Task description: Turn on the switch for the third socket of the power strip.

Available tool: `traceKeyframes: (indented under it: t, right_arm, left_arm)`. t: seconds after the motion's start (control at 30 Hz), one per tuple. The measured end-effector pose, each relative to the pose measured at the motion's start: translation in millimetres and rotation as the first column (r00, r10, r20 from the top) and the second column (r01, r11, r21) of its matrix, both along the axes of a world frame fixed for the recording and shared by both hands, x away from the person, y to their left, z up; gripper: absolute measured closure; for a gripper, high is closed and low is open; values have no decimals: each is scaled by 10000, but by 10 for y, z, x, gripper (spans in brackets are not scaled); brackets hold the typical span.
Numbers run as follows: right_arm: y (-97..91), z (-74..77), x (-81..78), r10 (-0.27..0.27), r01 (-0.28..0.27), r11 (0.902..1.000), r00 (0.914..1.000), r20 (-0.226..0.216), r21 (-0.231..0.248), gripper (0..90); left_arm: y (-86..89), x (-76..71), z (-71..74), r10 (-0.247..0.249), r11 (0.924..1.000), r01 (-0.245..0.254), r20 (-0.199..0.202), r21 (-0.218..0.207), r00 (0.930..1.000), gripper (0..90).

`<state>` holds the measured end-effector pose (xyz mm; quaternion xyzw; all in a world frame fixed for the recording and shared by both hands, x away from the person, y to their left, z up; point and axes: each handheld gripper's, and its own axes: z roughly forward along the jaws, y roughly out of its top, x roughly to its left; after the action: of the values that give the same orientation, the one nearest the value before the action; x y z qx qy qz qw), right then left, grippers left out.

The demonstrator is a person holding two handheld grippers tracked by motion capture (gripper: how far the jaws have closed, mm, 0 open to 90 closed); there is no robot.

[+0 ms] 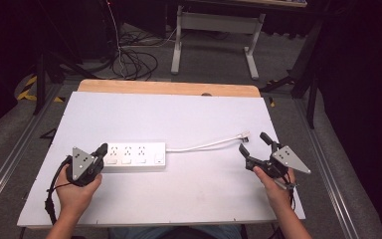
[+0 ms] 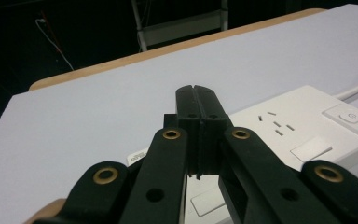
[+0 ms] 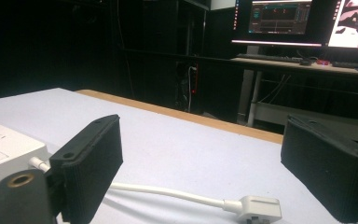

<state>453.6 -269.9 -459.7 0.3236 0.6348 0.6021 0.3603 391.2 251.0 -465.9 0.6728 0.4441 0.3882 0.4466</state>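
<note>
The left gripper (image 1: pixel 101 150), jaws together, rests at the left end of the white plastic power strip (image 1: pixel 134 156) mid-table; the right gripper (image 1: pixel 253 143), jaws apart, flanks the white plug (image 3: pixel 260 207) at right, likely next to close on it

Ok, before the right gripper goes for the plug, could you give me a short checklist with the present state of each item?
1. Right gripper open: ok, jaws wide apart.
2. Plug free on the table, ahead of the open jaws: ok.
3. Cord lying slack: ok.
4. Left gripper at the power strip end: ok, jaws shut.
5. Left gripper pressing the strip down: cannot tell.
</note>
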Motion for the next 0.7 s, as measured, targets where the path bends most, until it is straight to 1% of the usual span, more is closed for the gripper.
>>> traceKeyframes:
  t: [0.03, 0.1, 0.17, 0.2, 0.33, 0.47, 0.6, 0.7]
  right_arm:
    - [-1, 0, 0, -4, 4, 10000, 10000, 2, -1, 131]
    - [-2, 1, -1, -5, 5, 10000, 10000, 18, -2, 131]
    - [-1, 1, -1, -1, 1, 10000, 10000, 23, -20, 131]
    - [0, 0, -1, 11, -11, 10000, 10000, 9, -17, 131]
    - [1, -1, -1, 9, -9, 10000, 10000, 0, -26, 132]
    - [0, 0, -2, 20, -20, 10000, 10000, 8, -7, 134]
    - [0, 0, -2, 19, -19, 10000, 10000, 9, -10, 136]
    - [0, 0, -1, 23, -23, 10000, 10000, -17, 5, 136]
  left_arm:
    - [1, 5, -1, -27, 10000, 27, -27, 75, 10000, 900]
    - [-7, 13, -9, -61, 10000, 62, -151, 44, 9999, 900]
    - [-16, 22, -16, -32, 10000, 36, -461, 76, 9989, 900]
    - [-20, 28, -22, -105, 9999, 108, -591, 54, 9982, 900]
    - [-51, 44, -38, -257, 9996, 267, -848, 97, 9961, 900]
    - [-69, 58, -55, -295, 9992, 321, -1049, 231, 9940, 900]
    - [-73, 65, -58, -323, 9991, 350, -1105, 220, 9934, 900]
    - [-72, 74, -65, -361, 9990, 392, -1235, 229, 9917, 900]
